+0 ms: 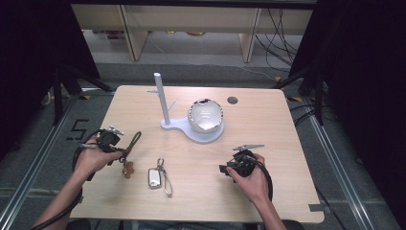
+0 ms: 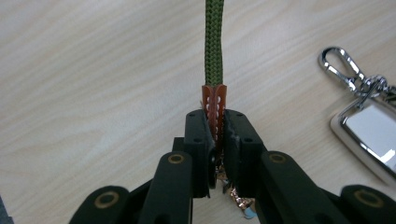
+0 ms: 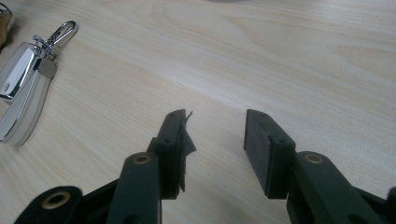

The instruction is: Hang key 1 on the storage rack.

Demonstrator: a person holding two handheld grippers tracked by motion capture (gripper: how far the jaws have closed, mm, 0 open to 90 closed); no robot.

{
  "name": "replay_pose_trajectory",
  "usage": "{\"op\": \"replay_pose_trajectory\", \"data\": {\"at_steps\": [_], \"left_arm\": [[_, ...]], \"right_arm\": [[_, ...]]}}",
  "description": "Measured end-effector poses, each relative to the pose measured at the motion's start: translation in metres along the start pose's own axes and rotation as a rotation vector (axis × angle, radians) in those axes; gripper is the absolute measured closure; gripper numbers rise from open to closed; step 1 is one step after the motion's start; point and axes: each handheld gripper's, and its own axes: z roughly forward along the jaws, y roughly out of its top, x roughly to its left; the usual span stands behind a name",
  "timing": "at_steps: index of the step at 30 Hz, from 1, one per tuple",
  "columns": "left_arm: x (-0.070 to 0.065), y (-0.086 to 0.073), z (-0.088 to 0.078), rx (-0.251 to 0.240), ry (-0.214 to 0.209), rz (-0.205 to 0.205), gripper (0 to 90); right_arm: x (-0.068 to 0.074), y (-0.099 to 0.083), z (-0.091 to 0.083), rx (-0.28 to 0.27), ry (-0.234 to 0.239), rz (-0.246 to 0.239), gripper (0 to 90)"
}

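A: What does the left gripper [image 2: 217, 135] hold?
B: Its jaws pinch the brown leather tab [image 2: 214, 109] of the green cord strap [image 2: 214, 42], at centre frame in its own view; lower left in the high view.
A: And the right gripper [image 3: 215, 140]?
B: Jaws spread over bare table [image 3: 289, 56]; the silver key fob [image 3: 18, 79] lies upper left.
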Motion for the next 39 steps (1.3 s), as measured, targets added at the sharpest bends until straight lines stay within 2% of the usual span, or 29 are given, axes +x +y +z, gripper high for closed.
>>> {"op": "replay_pose_trajectory", "data": {"at_steps": [4,7,9,10,11,12,13,15,18,19,20,22,28,29,31,34,35,36,37,38,39], "left_arm": [[0.0,0.0,-0.004,-0.049,0.015,-0.013,79.5],[0.001,0.0,-0.006,-0.08,0.022,-0.019,79.5],[0.0,0.0,-0.005,-0.123,0.029,-0.044,79.5],[0.001,0.0,-0.007,-0.103,0.028,-0.03,79.5],[0.0,0.0,-0.007,-0.135,0.033,-0.043,79.5],[0.001,0.001,-0.008,-0.139,0.031,-0.046,79.5],[0.001,0.001,-0.008,-0.157,0.041,-0.048,79.5],[0.001,0.001,-0.009,-0.183,0.04,-0.065,79.5],[0.001,0.002,-0.01,-0.232,0.063,-0.079,79.5],[0.001,0.003,-0.011,-0.234,0.068,-0.076,79.5],[0.001,0.003,-0.011,-0.245,0.073,-0.089,79.5],[0.002,0.004,-0.012,-0.264,0.076,-0.082,79.5],[0.001,0.008,-0.014,-0.332,0.099,-0.104,79.5],[0.001,0.009,-0.015,-0.338,0.099,-0.105,79.5],[0.0,0.011,-0.015,-0.359,0.099,-0.116,79.5],[-0.003,0.015,-0.014,-0.378,0.096,-0.125,79.5],[-0.002,0.015,-0.015,-0.366,0.098,-0.109,79.5],[-0.004,0.017,-0.014,-0.387,0.095,-0.124,79.5],[-0.004,0.018,-0.015,-0.363,0.1,-0.109,79.5],[-0.005,0.019,-0.014,-0.387,0.094,-0.128,79.5],[-0.006,0.019,-0.014,-0.386,0.102,-0.125,79.5]], "right_arm": [[0.003,-0.001,-0.001,0.004,0.024,0.032,59.6],[0.002,-0.001,-0.001,0.002,0.021,0.03,59.5],[0.001,-0.001,-0.001,-0.001,0.008,0.011,59.5],[0.004,-0.002,-0.001,0.004,0.025,0.045,59.4],[0.003,-0.002,-0.001,0.003,0.025,0.042,59.4],[0.001,-0.002,-0.001,-0.003,0.008,0.012,59.3],[0.003,-0.002,-0.001,-0.001,0.022,0.033,59.3],[0.003,-0.002,-0.002,-0.002,0.022,0.038,59.3],[0.001,-0.001,-0.002,-0.008,0.011,0.012,59.3],[0.0,-0.001,-0.002,-0.012,0.004,0.002,59.3],[0.0,-0.001,-0.002,-0.013,0.004,0.005,59.3],[0.0,-0.001,-0.002,-0.014,0.006,0.001,59.3],[0.0,-0.001,-0.002,-0.018,0.001,0.004,59.3],[0.001,-0.001,-0.002,-0.018,-0.003,0.01,59.3],[0.004,-0.002,-0.003,-0.017,0.02,0.039,59.3],[0.004,-0.002,-0.003,-0.018,0.019,0.041,59.3],[0.004,-0.002,-0.003,-0.018,0.02,0.041,59.3],[0.004,-0.002,-0.003,-0.018,0.02,0.041,59.3],[0.004,-0.002,-0.003,-0.018,0.018,0.042,59.3],[0.002,-0.002,-0.003,-0.02,0.012,0.026,59.3],[0.002,-0.002,-0.003,-0.021,0.007,0.02,59.3]]}}
